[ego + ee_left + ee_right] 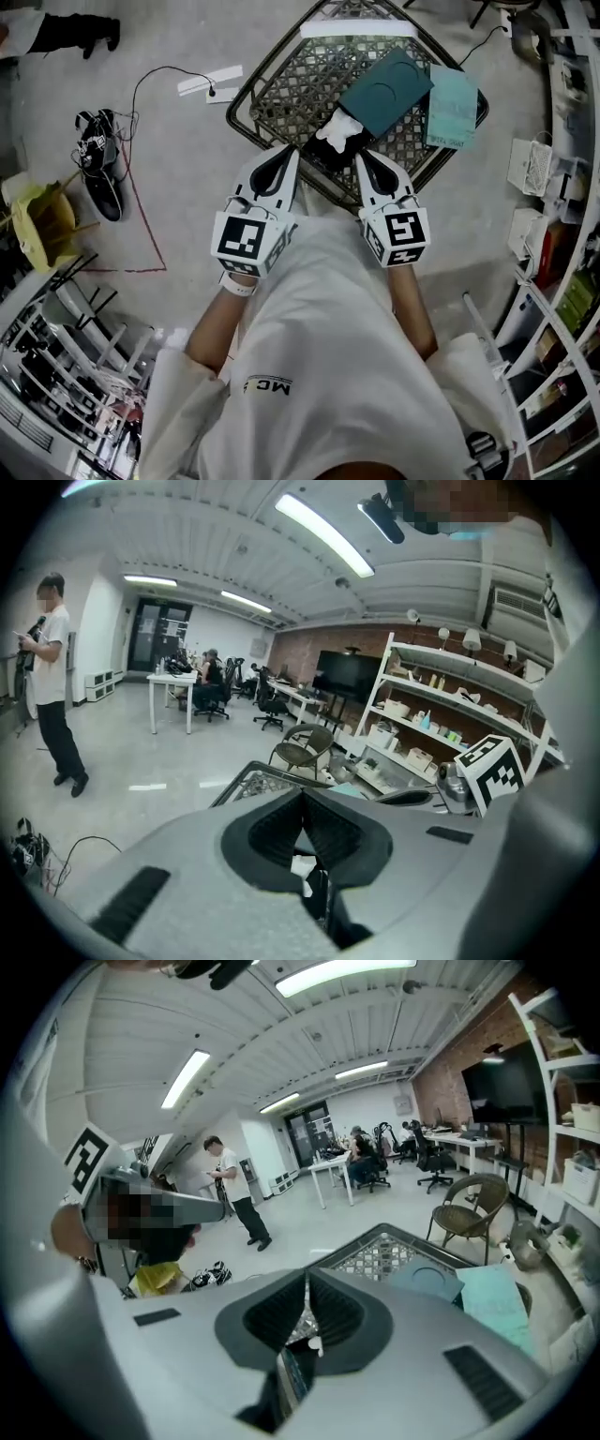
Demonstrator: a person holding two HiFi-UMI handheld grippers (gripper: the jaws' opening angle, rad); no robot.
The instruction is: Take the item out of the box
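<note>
An open black box [317,153] lies at the near edge of a woven metal table [281,89], with a white item [339,130] sticking out of it. Its dark teal lid [385,89] and a pale teal card [453,106] lie just beyond. My left gripper [292,150] hangs at the box's left side and my right gripper [360,157] at its right side, both above the near end. Each pair of jaws meets at the tips with nothing between them. The left gripper [302,797] shows the white item [302,865] below its jaws. The right gripper [307,1281] looks over the table [380,1252].
Shelving [562,187] crowds the right side. Cables and black shoes [98,159] lie on the floor at left, beside a yellow bag [42,225]. A wicker chair [473,1206] stands past the table. A person [52,686] stands far off on the open floor.
</note>
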